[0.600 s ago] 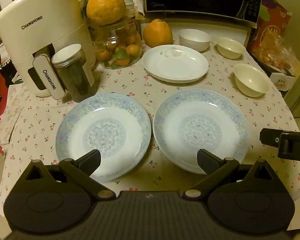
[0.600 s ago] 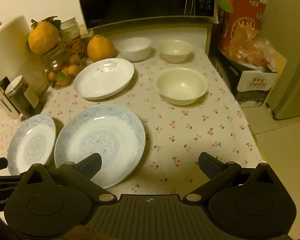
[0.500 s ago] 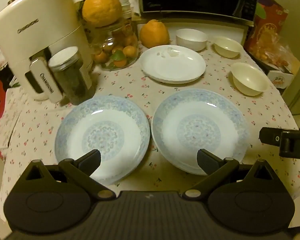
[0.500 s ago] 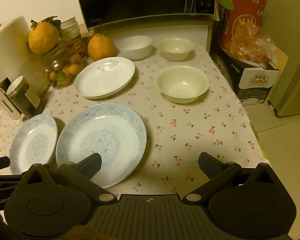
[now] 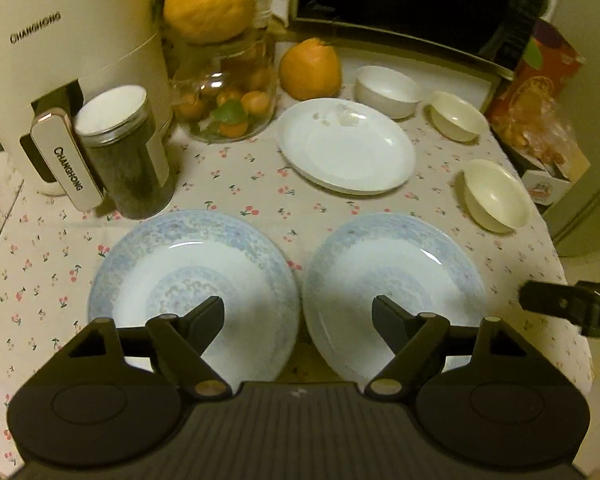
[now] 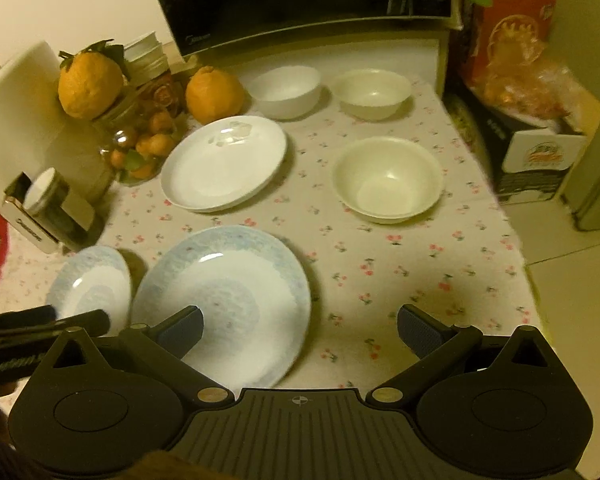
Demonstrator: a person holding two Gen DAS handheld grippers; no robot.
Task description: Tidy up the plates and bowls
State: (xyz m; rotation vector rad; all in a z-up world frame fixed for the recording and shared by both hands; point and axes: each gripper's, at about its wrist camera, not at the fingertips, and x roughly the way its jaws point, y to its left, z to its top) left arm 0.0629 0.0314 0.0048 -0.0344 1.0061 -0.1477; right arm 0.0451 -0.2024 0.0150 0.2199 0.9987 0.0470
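The left gripper hangs over the near edge of the counter with its fingers spread fairly wide and nothing between them. One finger sits above the left blue-patterned plate, the other above the right blue-patterned plate; the gap between the two plates falls midway between the fingers. Neither finger touches a plate. Beyond the fingers lies the white plate, then a white bowl and a cream bowl at the back. A second cream bowl lies ahead and to the right of the right finger.

The right gripper has its fingers spread as wide as they go, empty. Its left finger overlaps the near rim of the right blue-patterned plate, while its right finger is over bare flowered cloth. The nearer cream bowl lies ahead, well apart from the fingers. The left gripper's finger shows at the left edge, over the other patterned plate.
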